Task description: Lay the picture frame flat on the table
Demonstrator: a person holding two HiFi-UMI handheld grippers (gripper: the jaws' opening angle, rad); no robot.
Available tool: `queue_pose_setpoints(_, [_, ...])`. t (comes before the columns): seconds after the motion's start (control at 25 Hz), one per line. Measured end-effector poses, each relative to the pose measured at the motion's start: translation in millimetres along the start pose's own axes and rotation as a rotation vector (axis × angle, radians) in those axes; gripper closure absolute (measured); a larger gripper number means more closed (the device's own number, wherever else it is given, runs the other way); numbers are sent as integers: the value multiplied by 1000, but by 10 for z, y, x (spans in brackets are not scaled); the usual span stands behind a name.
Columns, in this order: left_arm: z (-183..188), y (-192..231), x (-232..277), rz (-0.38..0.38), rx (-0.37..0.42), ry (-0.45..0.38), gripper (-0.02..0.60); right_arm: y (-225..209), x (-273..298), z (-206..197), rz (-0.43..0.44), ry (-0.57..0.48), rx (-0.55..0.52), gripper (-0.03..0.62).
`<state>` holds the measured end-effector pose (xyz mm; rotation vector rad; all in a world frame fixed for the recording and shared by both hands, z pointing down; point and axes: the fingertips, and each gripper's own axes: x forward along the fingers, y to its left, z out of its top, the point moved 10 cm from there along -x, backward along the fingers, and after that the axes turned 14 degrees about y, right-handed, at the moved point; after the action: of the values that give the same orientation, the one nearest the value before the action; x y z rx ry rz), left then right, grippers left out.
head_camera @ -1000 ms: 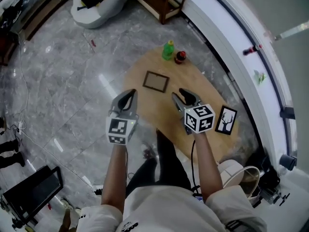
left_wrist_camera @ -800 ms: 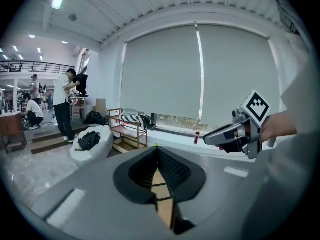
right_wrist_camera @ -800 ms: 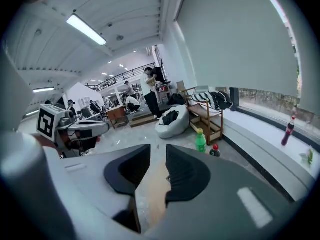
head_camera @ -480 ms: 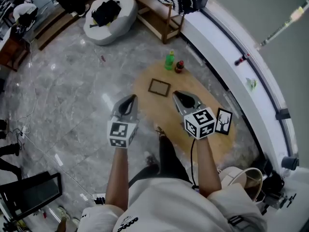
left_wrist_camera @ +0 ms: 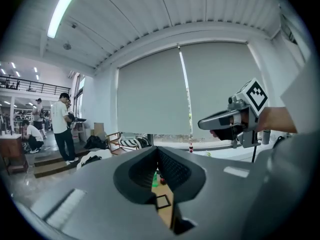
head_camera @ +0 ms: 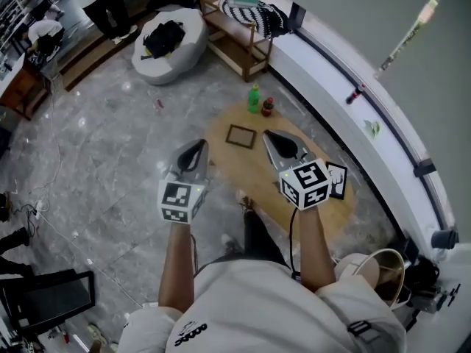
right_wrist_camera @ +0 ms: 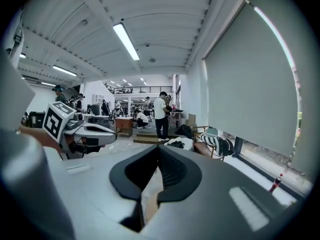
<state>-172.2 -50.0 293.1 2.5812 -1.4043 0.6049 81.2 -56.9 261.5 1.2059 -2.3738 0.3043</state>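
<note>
The left gripper (head_camera: 199,145) hangs high over the glossy grey marble floor (head_camera: 110,145). Its ribbed black fingers are together and nothing sits between them.

To its right, on the oval wooden tabletop (head_camera: 246,165), a small rectangular brown wooden picture frame (head_camera: 241,136) appears to lie flat on its back, well below both grippers and untouched. I would expect it to be light and stiff, with a narrow raised moulding. If the front is glazed, it would be slick and easily cracked. The safest hold is probably across one side rail, pinched front to back near its middle, not on the pane. It should be set down gently.

Beyond the frame, a slim green plastic bottle (head_camera: 254,98) and a squat dark bottle with a red cap (head_camera: 268,107) stand close together near the far end of the tabletop.

The right gripper (head_camera: 269,134) hovers above the tabletop. Its fingers have just been closing and now meet, with nothing between them.

Furthest right, a black picture frame holding a white print of a bare tree (head_camera: 337,181) sits near the tabletop's edge, half hidden by the right gripper's marker cube. I cannot tell whether it lies flat or stands propped. It looks thin, rigid and smooth-edged.
</note>
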Motion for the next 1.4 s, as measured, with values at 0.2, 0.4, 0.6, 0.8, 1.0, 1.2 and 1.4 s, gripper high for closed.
queue_pose_setpoints(0.2, [246,-99,-288,-4,33,-64,572,142,-409,217,-40,-66,-29,591])
queue_pose_setpoints(0.4, [482,-176,-560,1,83,-115,572,299,-763,399,-67,-110,-80,591])
queue_pose_setpoints(0.6, [729,-278,-774,11,149,-169,572,398,-1008,534,-79,-151,-129,591])
queue_pose_setpoints(0.8, [890,-337,-1024,33,190,-231,572,494,-1208,671,-84,-204,-165,591])
queue_pose_setpoints(1.0, [983,-406,-1169,33,221,-270,572,562,-1304,745,-65,-243,-169,591])
queue_pose_setpoints(1.2, [1045,-438,-1252,29,250,-289,572,657,-1290,803,-52,-255,-194,591])
queue_pose_setpoints(1.4, [1085,-383,-1291,30,259,-299,572,703,-1268,850,-61,-243,-212,591])
